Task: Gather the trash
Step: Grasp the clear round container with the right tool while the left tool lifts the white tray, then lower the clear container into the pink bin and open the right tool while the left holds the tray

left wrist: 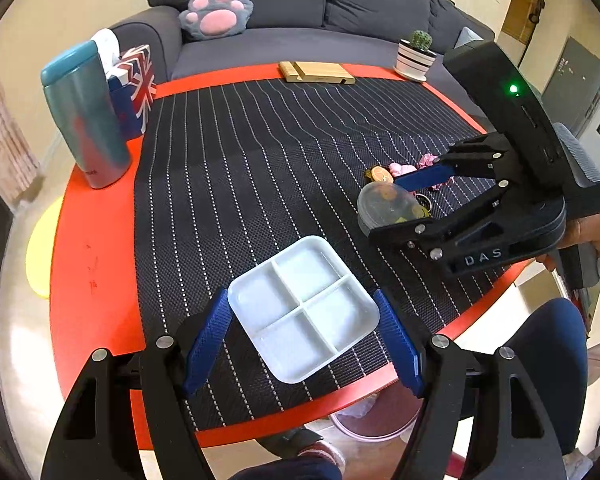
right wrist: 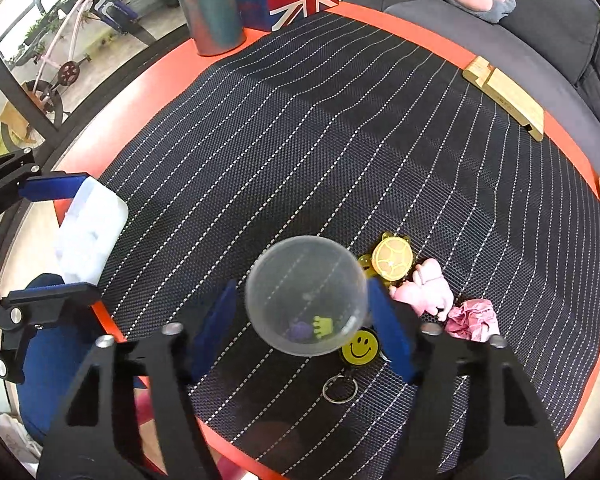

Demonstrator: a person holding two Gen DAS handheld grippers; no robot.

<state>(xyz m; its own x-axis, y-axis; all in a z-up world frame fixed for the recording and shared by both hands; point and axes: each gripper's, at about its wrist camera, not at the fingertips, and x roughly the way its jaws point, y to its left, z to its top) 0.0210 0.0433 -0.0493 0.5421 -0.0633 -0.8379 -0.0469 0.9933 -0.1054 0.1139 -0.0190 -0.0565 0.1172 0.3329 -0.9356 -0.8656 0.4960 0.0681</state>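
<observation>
We look down over a round red table [left wrist: 88,264] covered by a dark striped mat [left wrist: 268,160].

Our left gripper [left wrist: 302,336] holds a white four-compartment tray [left wrist: 304,308] at the near edge of the table, one blue pad on each of two opposite sides — the compartments look empty. In the right wrist view the same tray [right wrist: 90,240] sits at nine o'clock between the left gripper [right wrist: 66,236] fingers.

Our right gripper [right wrist: 304,320] points down at a clear round plastic lid [right wrist: 306,294]. Its right blue pad touches the lid's rim at three o'clock; the left pad stands just beside the rim at nine o'clock, and we cannot tell if it presses. From the left wrist view the right gripper [left wrist: 412,208] straddles the lid [left wrist: 386,206] at about three o'clock from the tray.

The clutter lies right around the lid: a yellow turtle toy [right wrist: 392,258] at two o'clock, a pink toy [right wrist: 426,290] just beyond the right pad, a crumpled pink wrapper [right wrist: 474,318] — the trash — at four o'clock, and a smiley keychain [right wrist: 360,348] with its ring at five o'clock. Small purple and yellow-green bits show through the lid.

Farther off stand a teal tumbler [left wrist: 82,116], a flag-patterned box [left wrist: 134,88], a wooden stand [left wrist: 318,73] and a potted cactus [left wrist: 416,56], with a grey sofa [left wrist: 300,4] behind.
</observation>
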